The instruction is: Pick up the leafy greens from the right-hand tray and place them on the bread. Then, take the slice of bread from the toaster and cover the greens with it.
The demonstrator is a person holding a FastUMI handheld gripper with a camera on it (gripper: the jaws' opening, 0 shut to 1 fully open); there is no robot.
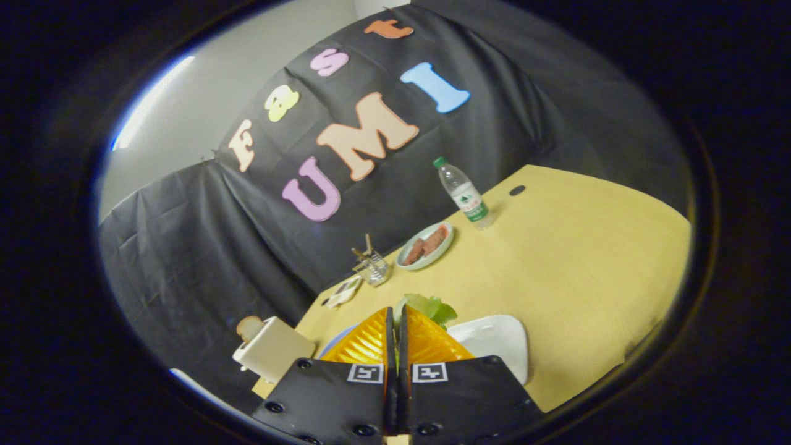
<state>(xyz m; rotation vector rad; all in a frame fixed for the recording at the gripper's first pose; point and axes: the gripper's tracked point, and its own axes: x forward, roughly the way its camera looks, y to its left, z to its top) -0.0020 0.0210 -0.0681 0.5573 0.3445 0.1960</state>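
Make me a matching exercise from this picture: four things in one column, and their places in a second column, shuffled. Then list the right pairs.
Things:
1. leafy greens
2. slice of bread
3. water bottle
4. sausages

Places:
A. on the round plate near the booth wall
B. standing on the table beyond the plate
C. sticking up from the toaster
D. at the tips of the closed gripper

Pairs: 1-D, 2-C, 3-B, 4-A
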